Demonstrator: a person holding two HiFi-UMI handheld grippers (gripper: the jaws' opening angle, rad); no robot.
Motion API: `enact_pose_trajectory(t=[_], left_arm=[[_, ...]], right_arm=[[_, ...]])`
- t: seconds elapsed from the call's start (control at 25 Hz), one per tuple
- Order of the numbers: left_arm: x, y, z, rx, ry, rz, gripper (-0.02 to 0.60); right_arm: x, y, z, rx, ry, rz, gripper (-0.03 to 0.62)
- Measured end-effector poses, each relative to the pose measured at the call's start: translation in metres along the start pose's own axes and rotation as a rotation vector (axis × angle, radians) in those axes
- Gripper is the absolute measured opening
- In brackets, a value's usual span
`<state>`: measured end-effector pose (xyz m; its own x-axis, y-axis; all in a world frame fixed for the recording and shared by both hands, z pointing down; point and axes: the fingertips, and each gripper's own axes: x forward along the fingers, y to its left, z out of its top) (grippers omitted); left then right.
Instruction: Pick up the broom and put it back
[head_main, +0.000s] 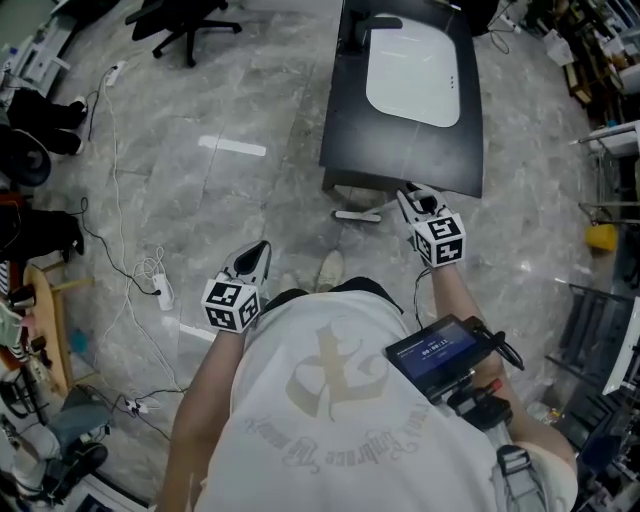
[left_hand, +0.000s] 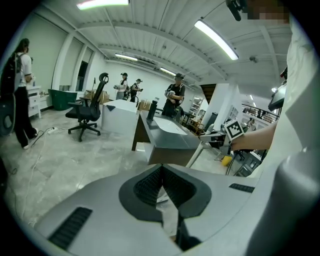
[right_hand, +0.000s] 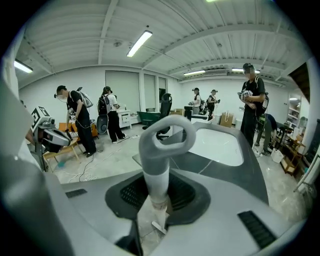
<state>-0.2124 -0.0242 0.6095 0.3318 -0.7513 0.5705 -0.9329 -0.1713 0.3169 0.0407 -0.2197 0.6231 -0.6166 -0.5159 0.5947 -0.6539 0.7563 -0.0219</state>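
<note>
A big open-plan robotics lab, more workshop than office: a polished grey stone-look floor (head_main: 250, 120) strewn with loose cables (head_main: 110, 200) and a power strip (head_main: 163, 292), a ribbed white ceiling (right_hand: 165, 20) with long strip lights (left_hand: 217, 39), a dark desk (head_main: 400, 140) standing alone in the open, a black swivel chair (left_hand: 89, 112), cluttered equipment racks (head_main: 600, 50) at the room's edge, and several people (right_hand: 75, 117) standing about, some wearing backpacks and holding gear

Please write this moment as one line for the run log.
step: broom held | right gripper: shut on broom handle | left gripper: shut, empty
</note>
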Motion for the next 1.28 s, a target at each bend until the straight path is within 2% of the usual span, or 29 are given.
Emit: enact_pose_trajectory(t=[0.36, 0.68, 0.92, 1.28], left_arm=[[0.007, 0.004, 0.003, -0.023, -0.003, 0.049, 0.012], [0.012, 0.003, 0.004, -0.041, 0.0, 0.076, 0.012], [0.019, -0.002, 0.002, -0.041, 0.008, 0.072, 0.012], [0.023, -0.008, 0.006, -0.023, 0.018, 0.06, 0.012]], right_arm=[[0.032, -0.027, 0.021, -0.014, -0.028, 0.009, 0.101], [0.042, -0.03, 0.028, -0.043, -0.06, 0.027, 0.106], [0.043, -0.03, 0.022, -0.026, -0.072, 0.048, 0.193], [0.042, -0.029, 0.022, -0.007, -0.086, 0.076, 0.215]])
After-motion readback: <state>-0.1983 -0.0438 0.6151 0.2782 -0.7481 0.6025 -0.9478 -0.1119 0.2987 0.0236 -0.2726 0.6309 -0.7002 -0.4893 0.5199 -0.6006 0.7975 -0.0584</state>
